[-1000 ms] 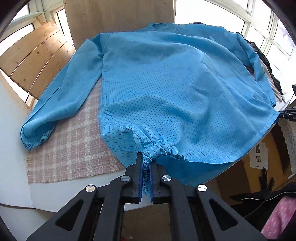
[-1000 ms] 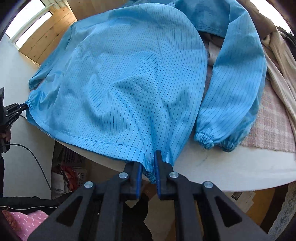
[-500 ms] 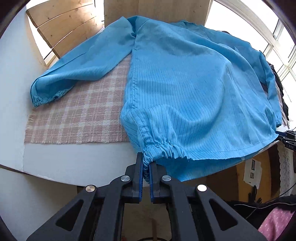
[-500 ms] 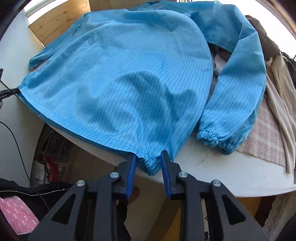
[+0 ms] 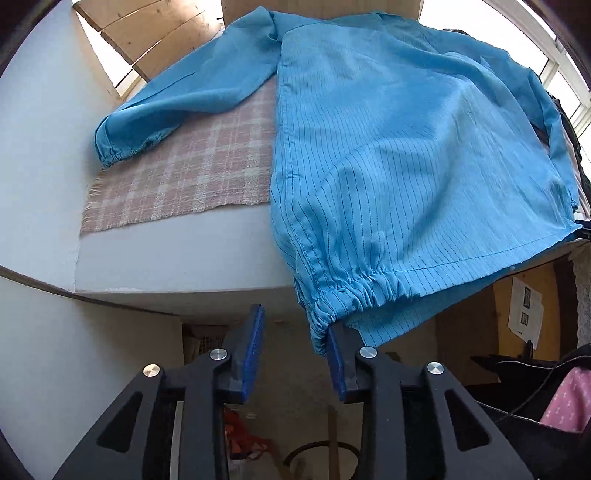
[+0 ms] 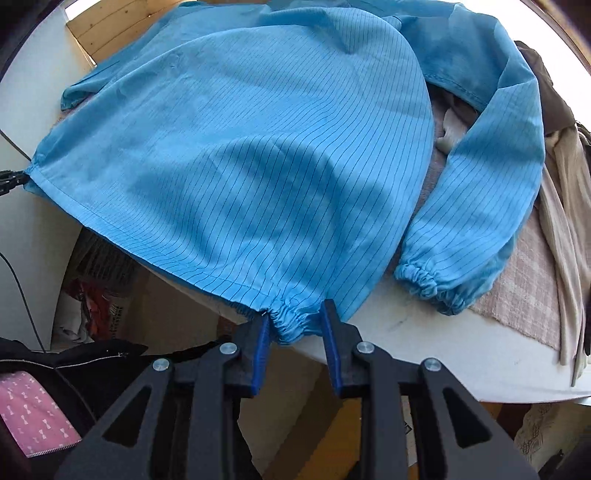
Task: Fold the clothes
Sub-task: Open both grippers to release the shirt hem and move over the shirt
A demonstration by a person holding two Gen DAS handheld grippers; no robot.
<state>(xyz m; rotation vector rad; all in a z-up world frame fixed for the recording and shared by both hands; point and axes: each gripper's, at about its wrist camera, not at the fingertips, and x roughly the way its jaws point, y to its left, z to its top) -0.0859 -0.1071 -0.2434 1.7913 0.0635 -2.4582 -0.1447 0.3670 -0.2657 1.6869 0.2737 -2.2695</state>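
Observation:
A blue pinstriped jacket (image 5: 406, 166) lies spread back-up on the white table (image 5: 166, 258), its hem overhanging the front edge. The jaws of my left gripper (image 5: 295, 321) are opening. The gathered left hem corner (image 5: 332, 302) hangs loose against the right finger only, and no pad presses it. In the right wrist view the jacket (image 6: 258, 147) fills the middle. My right gripper (image 6: 295, 315) stands open with the other gathered hem corner (image 6: 291, 321) lying slack between its pads at the table's edge. Both sleeves lie out to the sides.
A pink plaid cloth (image 5: 177, 177) lies under the jacket. Beige and brown garments (image 6: 565, 166) are heaped at the right. Wooden boards (image 5: 155, 33) stand behind the table. Boxes and clutter (image 6: 99, 288) sit under the table. Pink patterned fabric (image 6: 33, 413) shows near me.
My left gripper has moved left along the table edge and opened, letting go of the hem corner. My right gripper opened half a second ago and has stayed so.

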